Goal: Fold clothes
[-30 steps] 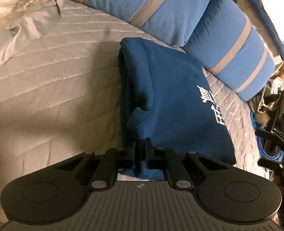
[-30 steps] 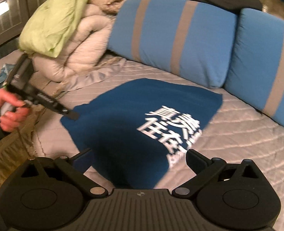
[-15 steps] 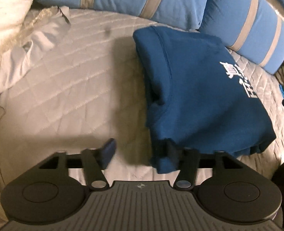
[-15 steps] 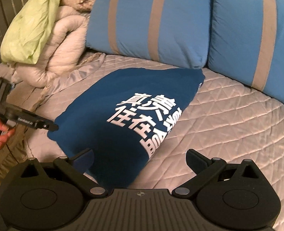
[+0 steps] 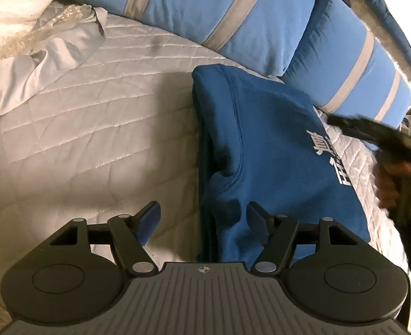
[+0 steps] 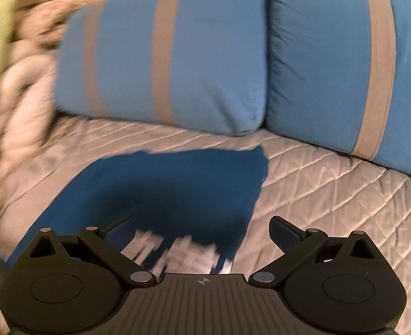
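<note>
Folded dark-blue sweatshirt with white print [image 5: 275, 150] lies on grey quilted bedspread [image 5: 80, 117]; left gripper [image 5: 202, 217] and right gripper [image 6: 197, 229] both gape, empty.

Left gripper [image 5: 202, 217] now off sweatshirt [image 5: 275, 150]

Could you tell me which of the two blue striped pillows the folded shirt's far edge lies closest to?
The left pillow, beside the piled blankets. The folded navy shirt lies just before its lower edge, while the right pillow stands off to the shirt's side across bare quilt.
</note>
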`<action>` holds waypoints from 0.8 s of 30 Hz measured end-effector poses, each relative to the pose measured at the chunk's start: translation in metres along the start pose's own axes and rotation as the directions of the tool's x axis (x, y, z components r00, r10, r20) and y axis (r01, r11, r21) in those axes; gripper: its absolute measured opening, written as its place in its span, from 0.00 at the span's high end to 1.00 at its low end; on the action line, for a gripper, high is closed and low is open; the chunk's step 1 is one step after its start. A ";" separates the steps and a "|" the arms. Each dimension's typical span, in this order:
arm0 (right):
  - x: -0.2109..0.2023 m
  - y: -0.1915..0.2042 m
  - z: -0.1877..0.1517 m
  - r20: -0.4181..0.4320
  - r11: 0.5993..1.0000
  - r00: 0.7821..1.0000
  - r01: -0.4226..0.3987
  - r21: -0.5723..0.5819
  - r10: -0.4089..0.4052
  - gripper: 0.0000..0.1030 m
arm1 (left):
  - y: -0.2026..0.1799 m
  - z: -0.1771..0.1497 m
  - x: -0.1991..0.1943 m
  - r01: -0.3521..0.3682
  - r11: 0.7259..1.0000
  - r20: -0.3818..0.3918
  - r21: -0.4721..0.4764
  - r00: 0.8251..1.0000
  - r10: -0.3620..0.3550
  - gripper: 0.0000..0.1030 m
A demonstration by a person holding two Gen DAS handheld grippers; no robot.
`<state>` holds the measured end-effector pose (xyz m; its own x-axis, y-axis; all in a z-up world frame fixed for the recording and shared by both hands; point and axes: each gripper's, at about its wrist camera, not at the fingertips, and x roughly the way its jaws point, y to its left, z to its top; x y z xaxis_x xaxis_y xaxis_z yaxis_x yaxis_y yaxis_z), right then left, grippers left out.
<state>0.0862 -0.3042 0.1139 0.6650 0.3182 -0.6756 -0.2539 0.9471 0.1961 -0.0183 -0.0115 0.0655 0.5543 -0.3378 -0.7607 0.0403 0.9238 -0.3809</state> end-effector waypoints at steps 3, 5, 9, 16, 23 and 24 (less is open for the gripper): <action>0.039 -0.010 0.001 -0.086 0.998 0.996 0.007 0.065 -0.001 0.04 | 0.004 -0.002 0.003 0.026 1.000 -0.004 -0.003 1.000 -0.026 0.30; 0.049 -0.016 -0.011 -0.112 0.998 0.993 0.045 0.046 -0.040 0.04 | 0.007 -0.002 0.005 0.055 0.998 -0.005 -0.006 0.998 -0.055 0.29; 0.056 -0.035 -0.033 -0.140 0.994 0.988 0.080 0.076 -0.069 0.02 | 0.012 0.002 0.011 0.108 0.993 -0.012 -0.037 0.994 -0.109 0.25; 0.050 -0.038 -0.029 -0.158 0.992 0.985 0.084 0.096 -0.068 0.01 | 0.014 0.014 0.031 0.195 0.978 -0.083 -0.075 0.976 -0.201 0.25; 0.030 -0.072 -0.013 -0.160 0.976 0.984 -0.040 0.213 0.075 0.00 | 0.038 0.006 0.055 0.298 0.940 -0.099 -0.165 0.943 -0.317 0.19; 0.029 -0.075 -0.011 -0.163 0.973 0.982 -0.060 0.224 0.098 0.00 | 0.043 0.005 0.055 0.319 0.929 -0.091 -0.190 0.936 -0.340 0.19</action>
<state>0.1170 -0.3660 0.0716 0.5138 0.3985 -0.7597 -0.1295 0.9115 0.3905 0.0177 0.0104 0.0098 0.4293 -0.6467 -0.6305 0.0564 0.7159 -0.6959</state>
